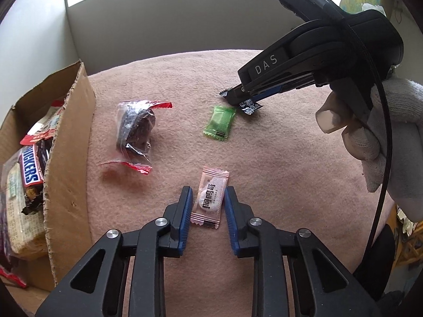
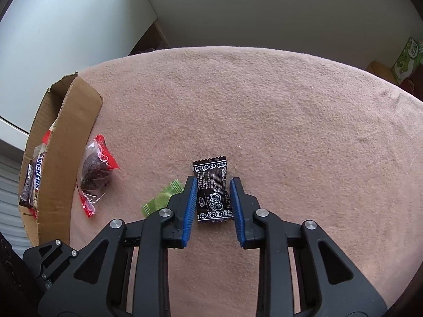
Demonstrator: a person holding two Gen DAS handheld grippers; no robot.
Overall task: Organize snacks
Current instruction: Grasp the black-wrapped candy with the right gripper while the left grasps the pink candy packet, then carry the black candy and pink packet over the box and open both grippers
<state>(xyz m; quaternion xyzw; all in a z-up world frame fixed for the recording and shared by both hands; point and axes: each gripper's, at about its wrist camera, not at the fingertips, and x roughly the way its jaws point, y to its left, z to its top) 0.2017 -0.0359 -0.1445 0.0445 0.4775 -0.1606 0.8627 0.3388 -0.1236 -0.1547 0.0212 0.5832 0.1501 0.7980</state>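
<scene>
My left gripper (image 1: 208, 194) is open, its blue pads on either side of a pink candy sachet (image 1: 210, 200) that lies on the pink cloth. My right gripper (image 2: 213, 185) is open around a black candy wrapper (image 2: 213, 192), which also shows in the left wrist view (image 1: 249, 105) under the right gripper (image 1: 234, 97). A green sachet (image 1: 220, 122) (image 2: 164, 198) lies beside it. A clear, red-ended pack with a dark snack (image 1: 137, 132) (image 2: 95, 171) lies near the cardboard box (image 1: 68, 142) (image 2: 63, 142).
The box at the left holds a Snickers bar (image 1: 29, 170) (image 2: 33, 182) and other packs. The pink cloth (image 1: 277, 163) covers the table. A green carton (image 2: 405, 60) stands beyond the far right edge. A wall is behind.
</scene>
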